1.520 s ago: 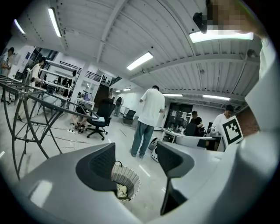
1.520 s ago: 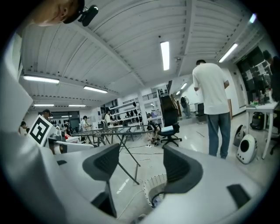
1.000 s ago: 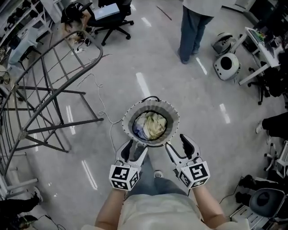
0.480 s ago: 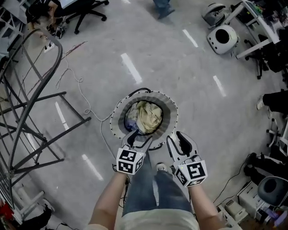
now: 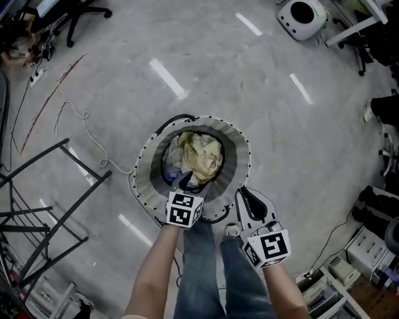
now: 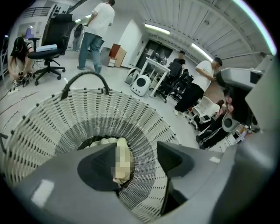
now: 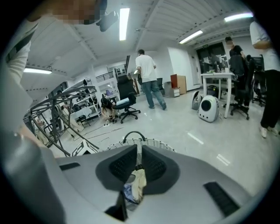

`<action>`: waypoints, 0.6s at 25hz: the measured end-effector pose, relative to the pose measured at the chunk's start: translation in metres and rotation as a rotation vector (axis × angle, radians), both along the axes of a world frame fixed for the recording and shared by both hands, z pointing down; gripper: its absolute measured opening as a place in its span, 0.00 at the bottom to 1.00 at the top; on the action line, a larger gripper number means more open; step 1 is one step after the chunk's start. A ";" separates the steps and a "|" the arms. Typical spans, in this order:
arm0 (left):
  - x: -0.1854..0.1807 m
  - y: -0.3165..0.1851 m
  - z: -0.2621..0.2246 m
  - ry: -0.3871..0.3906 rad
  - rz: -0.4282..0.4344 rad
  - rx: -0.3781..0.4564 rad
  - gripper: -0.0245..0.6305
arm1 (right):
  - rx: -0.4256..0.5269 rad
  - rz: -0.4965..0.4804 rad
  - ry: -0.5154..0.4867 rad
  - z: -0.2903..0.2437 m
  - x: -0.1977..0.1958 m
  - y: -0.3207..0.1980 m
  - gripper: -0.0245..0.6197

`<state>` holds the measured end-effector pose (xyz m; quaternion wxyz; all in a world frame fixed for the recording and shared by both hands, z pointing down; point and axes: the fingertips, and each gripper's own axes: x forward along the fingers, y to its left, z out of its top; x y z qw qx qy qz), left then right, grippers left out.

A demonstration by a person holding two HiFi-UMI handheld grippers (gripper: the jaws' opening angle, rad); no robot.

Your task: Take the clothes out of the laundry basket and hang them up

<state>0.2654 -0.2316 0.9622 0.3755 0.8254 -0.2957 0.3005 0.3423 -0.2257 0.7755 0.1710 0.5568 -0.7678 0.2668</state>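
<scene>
Hovering over the laundry basket [image 5: 142, 190] rim, left claw [image 5: 181, 182] gapes.

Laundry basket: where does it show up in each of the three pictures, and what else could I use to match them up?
Head view: the laundry basket sits at centre, seen from above, with clothes inside.
Left gripper view: the basket fills the lower left, seen into its mouth.
Right gripper view: only the far rim and black handle show, low centre.
Shared landmark: the white round machine on the floor.
</scene>
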 end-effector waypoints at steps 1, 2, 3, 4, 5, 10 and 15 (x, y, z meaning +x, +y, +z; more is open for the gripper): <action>0.003 0.001 0.015 -0.008 0.015 -0.019 0.48 | -0.008 0.007 0.000 0.010 0.002 0.000 0.08; 0.006 0.002 0.030 -0.018 0.032 -0.037 0.48 | -0.015 0.013 0.002 0.019 0.003 0.000 0.07; 0.009 0.004 0.043 -0.031 0.051 -0.050 0.48 | -0.021 0.017 0.005 0.028 0.005 0.000 0.07; 0.012 0.005 0.056 -0.046 0.073 -0.056 0.49 | -0.026 0.020 0.008 0.036 0.007 -0.001 0.06; 0.015 0.005 0.069 -0.062 0.096 -0.059 0.49 | -0.031 0.024 0.010 0.044 0.008 -0.001 0.06; 0.031 0.007 0.128 -0.121 0.167 -0.078 0.53 | -0.057 0.049 0.008 0.077 0.014 0.000 0.04; 0.033 0.012 0.185 -0.192 0.202 -0.124 0.58 | -0.075 0.071 -0.013 0.104 0.013 0.001 0.04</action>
